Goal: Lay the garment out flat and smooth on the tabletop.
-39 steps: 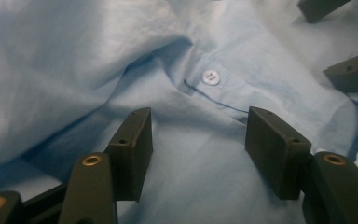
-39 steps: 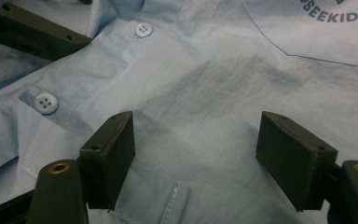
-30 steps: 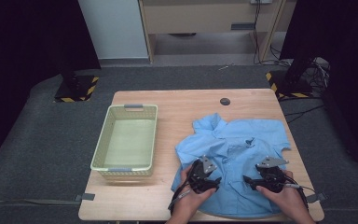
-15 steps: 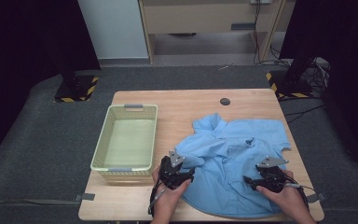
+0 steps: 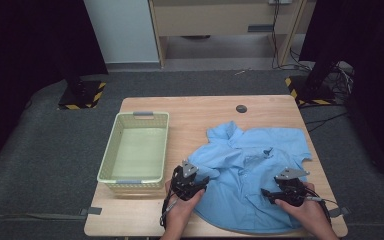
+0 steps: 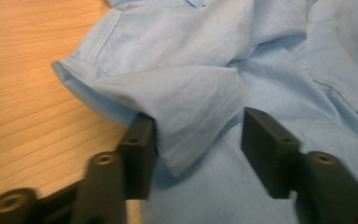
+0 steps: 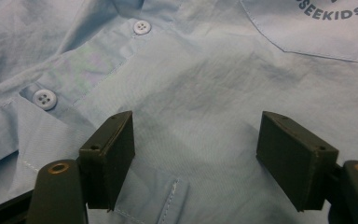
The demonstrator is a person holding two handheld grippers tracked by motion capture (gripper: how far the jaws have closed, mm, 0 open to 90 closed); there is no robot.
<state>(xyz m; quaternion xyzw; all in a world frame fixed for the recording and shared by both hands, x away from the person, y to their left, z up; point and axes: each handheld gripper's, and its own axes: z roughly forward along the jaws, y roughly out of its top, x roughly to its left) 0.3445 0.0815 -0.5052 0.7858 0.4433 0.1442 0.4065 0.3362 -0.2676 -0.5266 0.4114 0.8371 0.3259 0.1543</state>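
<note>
A light blue short-sleeved shirt (image 5: 252, 165) lies spread, front up, on the wooden table (image 5: 190, 112). My left gripper (image 5: 204, 180) sits at the shirt's left edge, pointing at the sleeve. In the left gripper view the sleeve hem (image 6: 191, 107) lies between the jaws of the left gripper (image 6: 200, 149) and touches one of them. These jaws have just been closing, and a gap remains on the other side. My right gripper (image 5: 267, 191) rests over the shirt's lower right front. In its own view the right gripper (image 7: 200, 156) stands open above flat cloth near the button placket (image 7: 44, 99).
A pale green plastic basket (image 5: 109, 155) stands on the table's left half, close to my left hand. A small black round disc (image 5: 241, 108) lies near the far edge. Bare wood shows beyond the shirt collar and along the front left.
My left hand has shifted left, from the shirt's lower middle to its left sleeve edge. The right hand and the shirt's right side stay as they were.
</note>
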